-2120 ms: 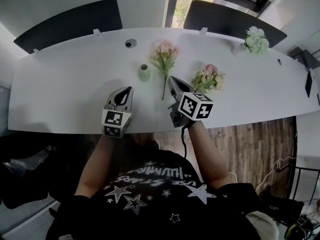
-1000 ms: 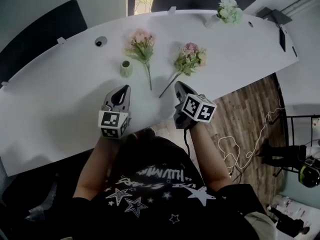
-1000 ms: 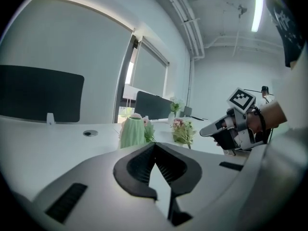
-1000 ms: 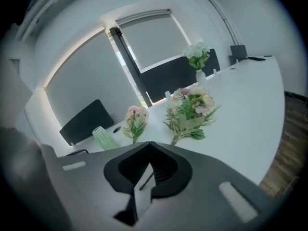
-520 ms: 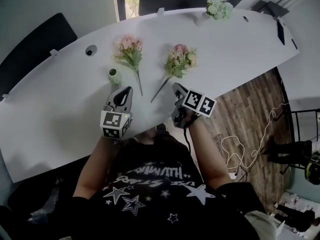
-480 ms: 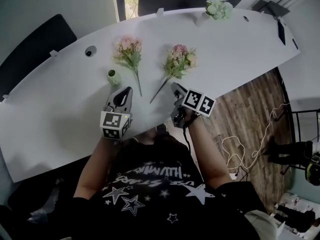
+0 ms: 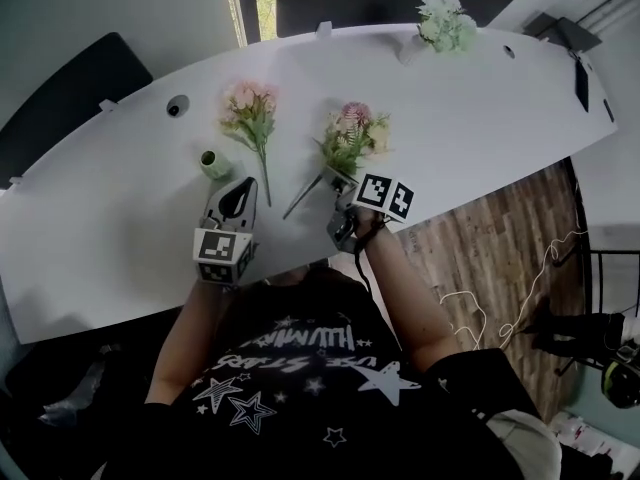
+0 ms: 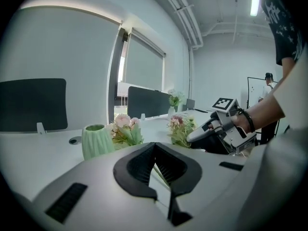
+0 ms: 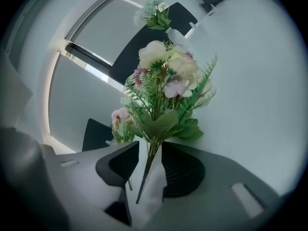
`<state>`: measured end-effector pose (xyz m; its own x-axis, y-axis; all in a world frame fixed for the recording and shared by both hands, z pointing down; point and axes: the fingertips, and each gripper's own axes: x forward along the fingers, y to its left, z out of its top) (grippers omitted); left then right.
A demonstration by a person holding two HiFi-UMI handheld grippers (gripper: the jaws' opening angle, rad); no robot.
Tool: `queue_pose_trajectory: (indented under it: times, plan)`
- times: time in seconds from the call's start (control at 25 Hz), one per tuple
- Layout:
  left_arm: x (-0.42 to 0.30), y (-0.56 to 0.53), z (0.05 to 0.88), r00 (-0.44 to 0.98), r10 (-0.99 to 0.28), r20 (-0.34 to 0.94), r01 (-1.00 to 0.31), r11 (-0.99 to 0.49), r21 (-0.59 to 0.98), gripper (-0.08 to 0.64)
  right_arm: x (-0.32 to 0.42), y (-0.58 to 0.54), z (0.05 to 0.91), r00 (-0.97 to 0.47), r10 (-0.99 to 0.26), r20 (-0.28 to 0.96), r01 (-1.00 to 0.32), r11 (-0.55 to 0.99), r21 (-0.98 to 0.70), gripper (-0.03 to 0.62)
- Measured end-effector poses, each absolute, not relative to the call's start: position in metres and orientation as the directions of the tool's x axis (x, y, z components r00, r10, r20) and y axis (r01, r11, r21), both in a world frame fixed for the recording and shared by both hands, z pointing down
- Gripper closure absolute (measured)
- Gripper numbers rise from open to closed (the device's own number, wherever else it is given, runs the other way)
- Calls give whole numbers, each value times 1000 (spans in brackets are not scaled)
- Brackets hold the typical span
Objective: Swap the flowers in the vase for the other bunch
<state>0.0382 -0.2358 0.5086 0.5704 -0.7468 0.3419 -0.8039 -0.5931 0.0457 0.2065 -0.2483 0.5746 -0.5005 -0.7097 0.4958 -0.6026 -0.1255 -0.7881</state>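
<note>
Lowered to the tabletop since half a second ago, the right gripper (image 7: 333, 182) now sits at the foot of the mixed pink-and-cream bunch (image 7: 352, 138) at centre frame in the head view, where earlier it hovered nearer the table's front edge. Its jaws have just been opening and stand spread to either side of that bunch's green stem (image 9: 146, 170), which runs up between them with neither pad pressing on it. In the right gripper view the blooms fan out just beyond the jaw tips. The left gripper (image 7: 242, 186), left of centre, has its jaws pressed together on nothing, tips pointing up the frame. The pale green vase (image 7: 213, 163) stands upright just beyond those tips and a little to their left. The pink bunch (image 7: 249, 114) lies flat on the white table (image 7: 120, 218) just right of the vase, heads toward the upper frame, its stem trailing down to beside the left gripper's tip. The two bunches lie near each other but apart, both outside the vase. A white-and-green posy (image 7: 443, 22) stands at the table's far edge, upper right of the frame, well apart from both grippers
</note>
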Motion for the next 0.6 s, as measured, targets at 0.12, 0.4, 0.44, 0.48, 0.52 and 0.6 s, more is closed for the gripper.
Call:
queue_pose_trajectory:
  times: [0.12, 0.4, 0.44, 0.48, 0.52, 0.6]
  plan:
    - [46, -239, 504, 573, -754, 321, -808, -585, 66, 554, 207, -253, 582, -509, -689, 515, -602, -143, -786, 448]
    - [55, -236, 507, 539, -760, 363, -824, -564, 41, 554, 207, -258, 595, -526, -689, 499, -487, -237, -841, 447]
    - [56, -235, 508, 534, -762, 366, -828, -560, 40, 552, 207, -260, 595, -529, -697, 484, -467, -237, -852, 456]
    - [56, -234, 509, 528, -765, 369, -831, -555, 40, 553, 206, -261, 594, -535, -705, 466, -445, -234, -865, 486]
    - [56, -233, 510, 523, -767, 372, -834, -550, 40, 552, 206, -262, 594, -541, -711, 449, -424, -231, -876, 511]
    - [55, -231, 511, 515, -771, 376, -840, -542, 39, 553, 207, -263, 593, -547, -718, 430, -401, -226, -888, 518]
